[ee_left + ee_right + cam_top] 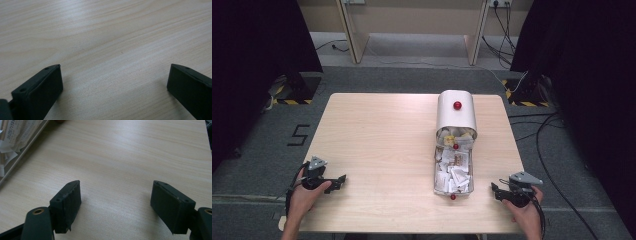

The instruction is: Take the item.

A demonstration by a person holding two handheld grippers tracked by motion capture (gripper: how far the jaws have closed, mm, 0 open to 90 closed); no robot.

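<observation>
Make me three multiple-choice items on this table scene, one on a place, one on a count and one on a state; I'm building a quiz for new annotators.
1. Where on the table does the metal box stand?
A. right of centre
B. at the left edge
C. on the floor

2. How many red knobs show on the box in the high view?
A. one
B. three
C. five

3. How is the box's drawer?
A. pushed in shut
B. pulled out toward the person, holding papers
C. lifted out and turned over

Answers:
1 A: the box sits nearer the right claw than the left claw.
2 B: one knob on the cover, one at the cover's mouth, one on the drawer front.
3 B: the drawer juts out from under the cover, with paper slips lying in it.
</observation>
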